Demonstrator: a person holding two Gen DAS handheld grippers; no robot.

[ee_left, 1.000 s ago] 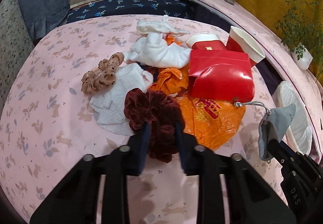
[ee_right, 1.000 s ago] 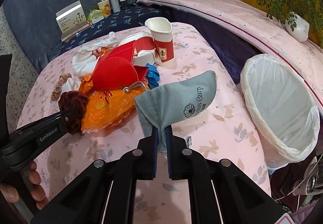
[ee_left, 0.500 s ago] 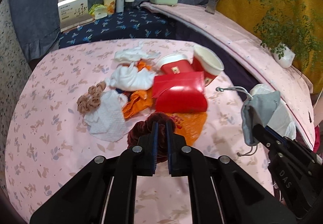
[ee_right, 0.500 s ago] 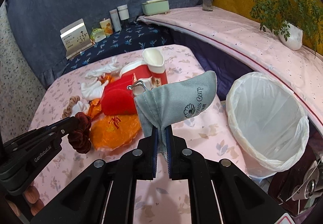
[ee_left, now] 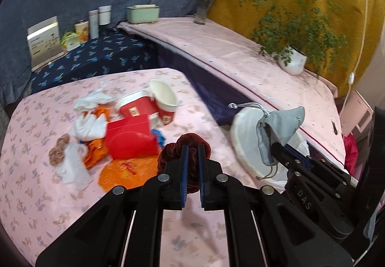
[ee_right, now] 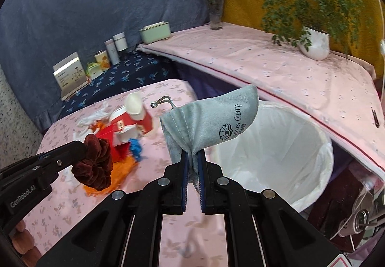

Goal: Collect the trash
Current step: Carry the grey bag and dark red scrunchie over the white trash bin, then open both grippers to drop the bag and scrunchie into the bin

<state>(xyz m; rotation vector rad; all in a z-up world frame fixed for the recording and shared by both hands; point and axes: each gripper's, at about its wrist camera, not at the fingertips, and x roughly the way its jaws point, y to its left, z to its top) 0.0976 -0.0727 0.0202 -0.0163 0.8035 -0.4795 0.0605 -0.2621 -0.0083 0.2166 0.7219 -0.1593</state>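
My left gripper (ee_left: 191,150) is shut on a dark red velvet scrunchie (ee_left: 172,151) and holds it above the pink table; it also shows in the right wrist view (ee_right: 96,166). My right gripper (ee_right: 192,158) is shut on a grey drawstring pouch (ee_right: 216,122), held near the rim of a white-lined trash bin (ee_right: 276,158). The pouch (ee_left: 279,132) and bin (ee_left: 243,139) also show in the left wrist view. A trash pile lies on the table: red paper cups (ee_left: 137,105), a red box (ee_left: 130,139), an orange bag (ee_left: 125,170), white tissues (ee_left: 90,126).
A tan scrunchie (ee_left: 57,152) and a white cloth (ee_left: 73,166) lie at the pile's left. Behind the table, a dark blue shelf (ee_left: 96,55) holds boxes and jars. A pink ledge (ee_left: 240,50) carries a potted plant (ee_left: 292,62) and a vase (ee_left: 203,9).
My left gripper closed on the dark red scrunchie, lifted it off the table and swung right toward the bin. My right gripper carried the grey pouch up and toward the bin.
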